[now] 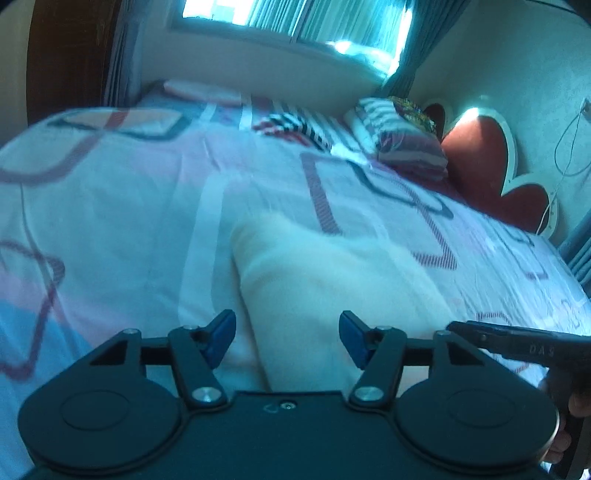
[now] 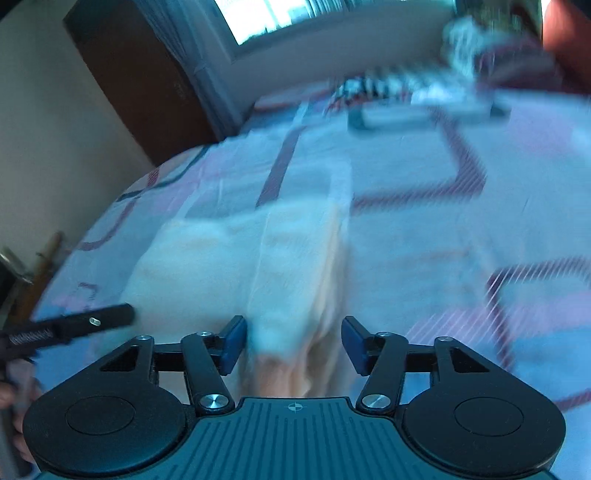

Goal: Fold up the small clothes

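A single pale cream garment (image 1: 332, 280) lay in soft, blurred folds at the centre of a patterned bedsheet (image 1: 110, 206), its near end reaching down between both tools. The left gripper (image 1: 287, 338) hung with its blue pads spread wide above the cloth; the right gripper (image 2: 293, 343) was likewise parted, straddling a bunched ridge of fabric without pinching it. Two striped pillows (image 1: 402, 140) sat in the upper right, beside one red scalloped headboard (image 1: 491, 173). A curtained window (image 1: 295, 18) ran along the top.
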Tool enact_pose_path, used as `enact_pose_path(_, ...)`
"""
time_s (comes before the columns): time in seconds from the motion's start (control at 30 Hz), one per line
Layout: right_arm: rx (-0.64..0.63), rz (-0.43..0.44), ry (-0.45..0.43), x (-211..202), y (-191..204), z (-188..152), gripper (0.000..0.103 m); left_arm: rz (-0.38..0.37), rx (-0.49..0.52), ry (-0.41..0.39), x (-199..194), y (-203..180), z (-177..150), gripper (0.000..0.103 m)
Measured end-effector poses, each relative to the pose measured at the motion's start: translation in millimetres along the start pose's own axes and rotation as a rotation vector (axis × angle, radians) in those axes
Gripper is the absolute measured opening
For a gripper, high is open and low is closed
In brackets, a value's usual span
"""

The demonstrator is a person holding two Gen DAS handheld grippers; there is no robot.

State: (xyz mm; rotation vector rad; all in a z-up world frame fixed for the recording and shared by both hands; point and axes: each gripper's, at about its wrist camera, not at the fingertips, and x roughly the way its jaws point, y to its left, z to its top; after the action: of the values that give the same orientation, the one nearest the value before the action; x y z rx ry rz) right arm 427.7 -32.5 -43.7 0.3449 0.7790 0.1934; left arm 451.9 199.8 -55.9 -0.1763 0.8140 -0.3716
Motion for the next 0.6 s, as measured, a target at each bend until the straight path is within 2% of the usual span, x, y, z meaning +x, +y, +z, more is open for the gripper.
enact_pose_path(0.03,-0.017,0.007,-0.011,0.1,3.4,4.5,0.053,-0.001,-0.011,0.0,3.1,1.4,5.2,0.059)
enact_pose_path(0.07,-0.035,0.022,-0.016,2.4,6.9,8.6,0.04,0.004,-0.019,0.005,8.4,2.2,10.6,0.057)
enact_pose_path(0.17,-0.094,0.004,0.052,25.3,16.6,14.0,0.02,0.053,-0.022,0.07,30.0,2.9,15.0,0.051)
enact_pose_path(0.23,-0.148,-0.065,0.099,43.4,16.5,8.0,0.019,0.053,-0.031,0.094,39.6,4.9,11.0,0.053)
enact_pose_path(0.27,-0.162,-0.094,0.093,45.6,15.1,6.7,0.019,0.057,-0.025,0.09,40.9,5.0,9.0,0.054)
enact_pose_path(0.4,-0.138,-0.102,0.095,38.6,9.3,8.9,0.02,0.075,0.004,0.084,30.1,-0.5,8.2,0.053)
enact_pose_path(0.6,-0.153,-0.045,0.059,-11.9,25.4,-8.0,0.02,0.074,0.063,0.047,-9.1,-14.9,-15.4,0.052)
